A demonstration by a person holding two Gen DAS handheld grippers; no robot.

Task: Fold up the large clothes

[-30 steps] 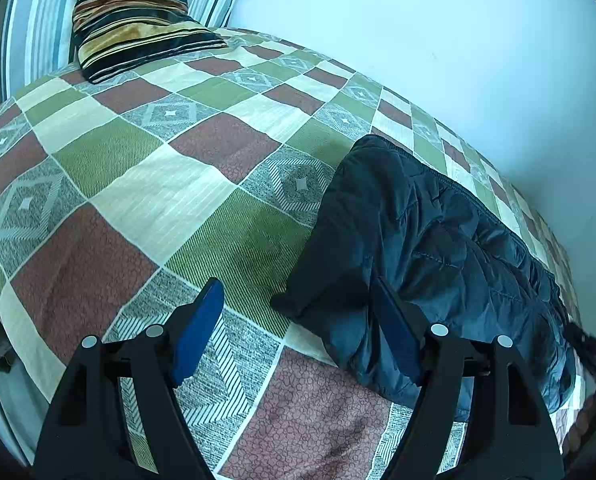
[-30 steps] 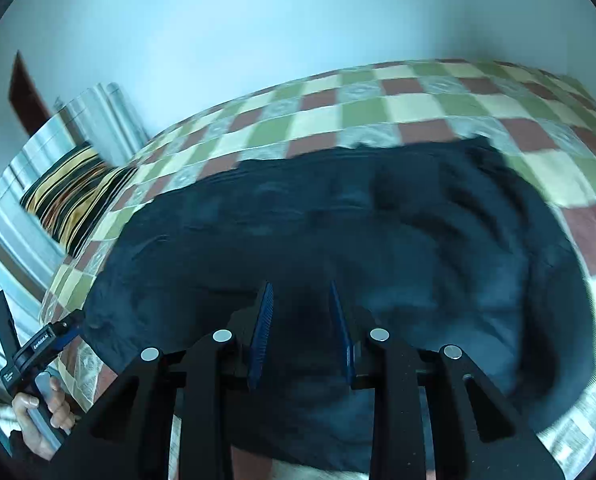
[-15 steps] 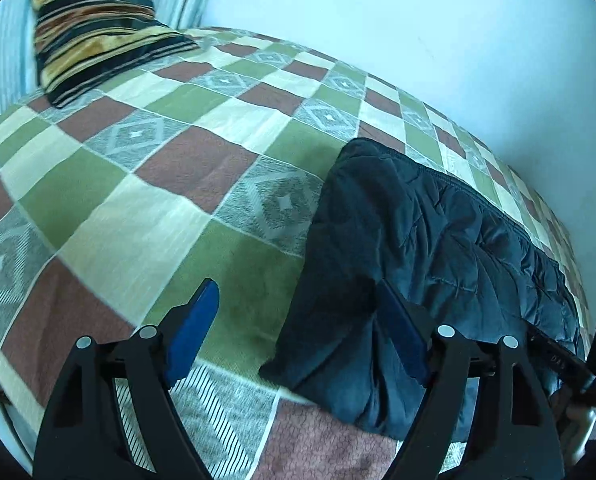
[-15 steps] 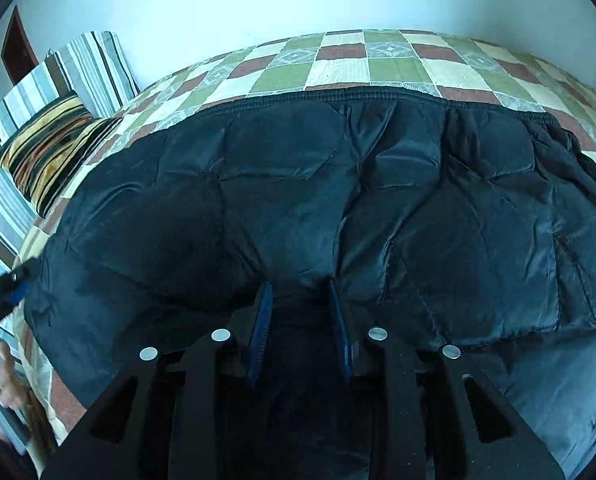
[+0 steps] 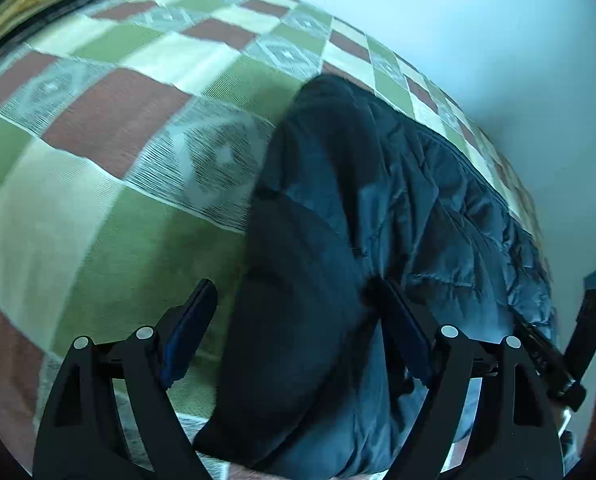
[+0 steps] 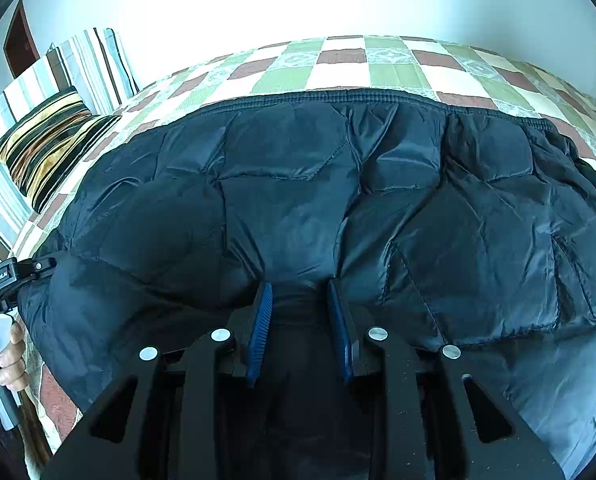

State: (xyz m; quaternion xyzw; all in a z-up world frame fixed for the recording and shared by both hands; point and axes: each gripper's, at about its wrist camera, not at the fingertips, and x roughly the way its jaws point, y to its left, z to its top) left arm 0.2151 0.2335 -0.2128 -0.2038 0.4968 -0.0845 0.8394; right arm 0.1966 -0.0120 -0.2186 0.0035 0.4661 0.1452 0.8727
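Dark quilted puffer jacket (image 6: 298,184) on checked bedspread (image 5: 98,128): my right fingers (image 6: 300,304) pinch its fabric; my left fingers (image 5: 294,304), spread wide, straddle the edge and should bite deep.

A dark navy quilted puffer jacket (image 6: 298,184), stitched in angular panels with a faint sheen, lies on a bedspread (image 5: 110,128) checked in olive green, cream, brick red and grey-white squares with diamond motifs. A cushion (image 6: 46,148) carries black, gold and brown stripes; behind it a headboard cushion (image 6: 90,64) is striped white, pale blue and dark brown. The wall (image 5: 478,20) is pale blue-white. Both grippers have black frames with blue finger pads (image 6: 260,328)
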